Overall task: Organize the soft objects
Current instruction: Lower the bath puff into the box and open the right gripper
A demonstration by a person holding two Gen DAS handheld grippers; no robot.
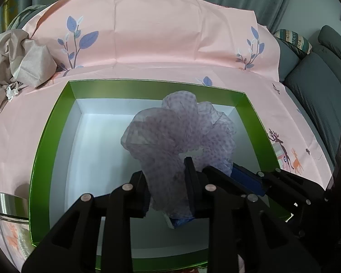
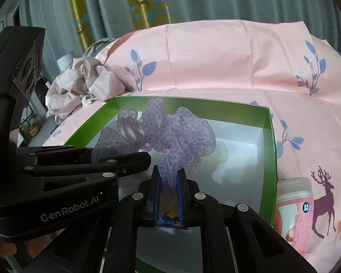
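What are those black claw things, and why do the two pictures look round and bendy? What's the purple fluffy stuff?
The black claws are two-finger grippers that a person holds, one in each hand. Each has a wide, round-looking camera, so one picture looks along the left gripper and the other along the right gripper. Both grippers pinch one frilly, see-through purple dotted fabric piece, which may be a hair scrunchie. They hold it over an open box, green outside and white inside. The box sits on a pink cloth printed with blue leaves and deer. Beside it are a crumpled beige cloth, a glass jar with a metal lid and a pink-and-white plastic container.
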